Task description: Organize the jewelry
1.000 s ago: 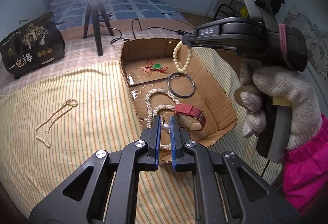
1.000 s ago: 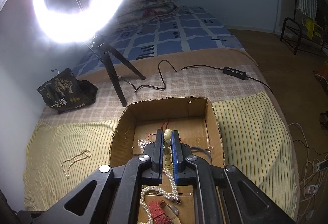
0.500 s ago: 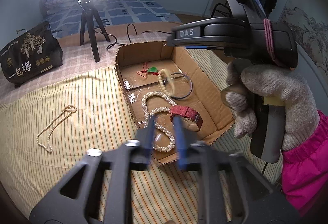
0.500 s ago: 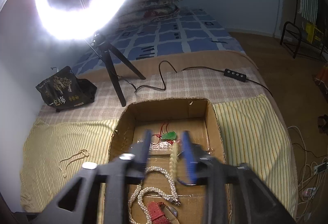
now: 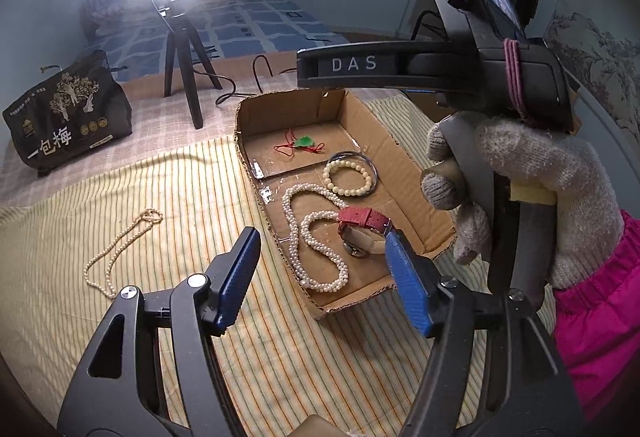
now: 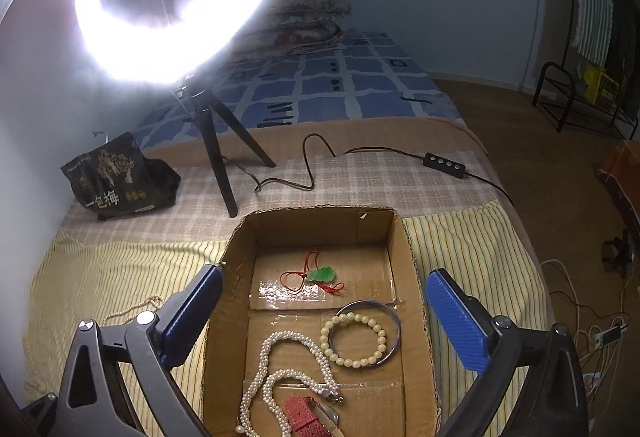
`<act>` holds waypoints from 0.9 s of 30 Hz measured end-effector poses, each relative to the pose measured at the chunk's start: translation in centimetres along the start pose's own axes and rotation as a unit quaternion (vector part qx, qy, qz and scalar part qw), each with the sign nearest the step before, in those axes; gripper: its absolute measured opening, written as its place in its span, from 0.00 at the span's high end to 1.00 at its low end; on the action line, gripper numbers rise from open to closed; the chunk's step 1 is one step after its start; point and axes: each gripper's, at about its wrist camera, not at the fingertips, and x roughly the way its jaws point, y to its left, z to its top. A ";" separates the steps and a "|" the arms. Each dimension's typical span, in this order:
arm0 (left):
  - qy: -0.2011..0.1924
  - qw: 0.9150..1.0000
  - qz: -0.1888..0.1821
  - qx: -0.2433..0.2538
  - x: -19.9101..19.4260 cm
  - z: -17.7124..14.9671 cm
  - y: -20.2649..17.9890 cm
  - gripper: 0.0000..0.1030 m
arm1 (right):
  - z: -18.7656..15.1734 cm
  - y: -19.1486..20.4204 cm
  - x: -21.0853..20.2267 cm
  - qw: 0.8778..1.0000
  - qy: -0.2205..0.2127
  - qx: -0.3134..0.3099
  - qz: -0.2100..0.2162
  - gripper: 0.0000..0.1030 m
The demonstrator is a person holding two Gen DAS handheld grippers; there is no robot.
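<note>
A shallow cardboard box (image 5: 400, 153) (image 6: 320, 225) lies on the striped cloth. In it are a cream bead bracelet (image 5: 347, 179) (image 6: 354, 339) inside a metal bangle (image 5: 374, 167) (image 6: 394, 321), a thick pearl necklace (image 5: 316, 237) (image 6: 276, 377), a red-strap watch (image 5: 362, 221) (image 6: 306, 417) and a green pendant on red cord (image 5: 305, 142) (image 6: 324, 274). A thin pearl necklace (image 5: 120, 249) (image 6: 128, 311) lies on the cloth left of the box. My left gripper (image 5: 320, 269) is open and empty above the box's near edge. My right gripper (image 6: 324, 317) is open and empty above the box.
A ring light on a black tripod (image 5: 180, 65) (image 6: 220, 157) stands behind the box, its cable and controller (image 6: 444, 160) trailing right. A black printed bag (image 5: 68, 121) (image 6: 116, 181) sits far left. The bed edge drops off to the right (image 6: 520, 237).
Both grippers have opened. The right one let go of the cream bead bracelet, which now lies in the box inside the bangle. The left one released the pearl strand.
</note>
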 end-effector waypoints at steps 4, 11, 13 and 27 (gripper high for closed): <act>-0.001 1.000 0.003 0.002 -0.6 -0.1 0.1 0.35 | -0.1 0.7 -0.5 1.000 -0.001 -0.008 -0.001 0.01; 0.000 1.000 0.009 0.008 -1.9 -0.6 1.5 0.35 | 0.0 1.4 -1.7 1.000 -0.004 -0.002 0.012 0.01; -0.002 1.000 0.013 0.006 -2.4 -0.8 2.5 0.35 | 0.1 1.6 -1.9 1.000 -0.006 -0.001 0.013 0.01; -0.011 0.998 0.053 -0.041 -6.2 -1.8 11.8 0.35 | -0.6 2.3 -4.0 0.998 -0.004 0.027 0.049 0.02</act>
